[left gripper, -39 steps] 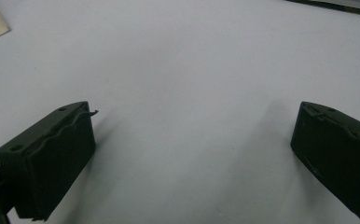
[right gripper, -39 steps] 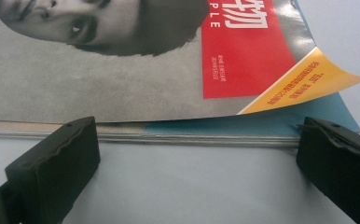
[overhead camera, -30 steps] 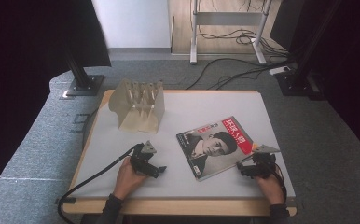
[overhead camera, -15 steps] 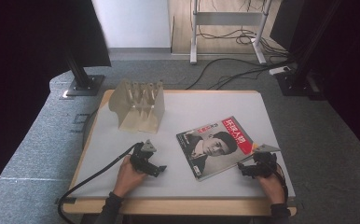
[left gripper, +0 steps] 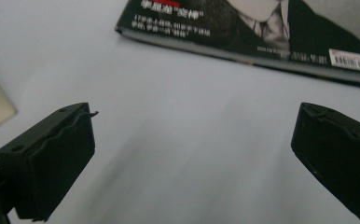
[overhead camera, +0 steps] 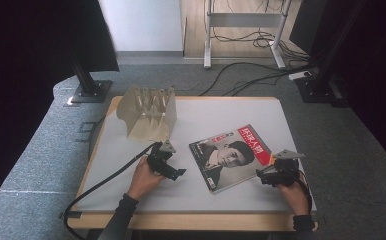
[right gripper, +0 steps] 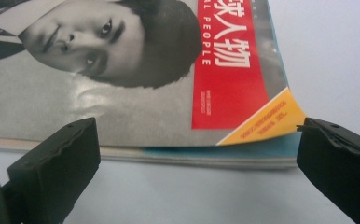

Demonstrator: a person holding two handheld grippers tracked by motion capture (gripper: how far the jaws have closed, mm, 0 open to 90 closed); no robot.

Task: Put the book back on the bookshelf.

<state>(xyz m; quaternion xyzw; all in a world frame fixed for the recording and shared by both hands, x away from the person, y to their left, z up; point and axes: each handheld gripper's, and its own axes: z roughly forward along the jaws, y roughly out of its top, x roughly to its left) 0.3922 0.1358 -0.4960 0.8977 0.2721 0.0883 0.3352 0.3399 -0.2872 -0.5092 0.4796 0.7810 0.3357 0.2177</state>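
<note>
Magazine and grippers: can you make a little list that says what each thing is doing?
magazine: lies flat on the table, cover up
left gripper: open, on the table left of the magazine, holding nothing
right gripper: open, at the magazine's right edge, jaws either side of its corner
clear rack: stands at the table's far left

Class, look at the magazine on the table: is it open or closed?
Closed. The magazine lies flat with its front cover up, and the right gripper view shows its page edges stacked under the cover.
</note>
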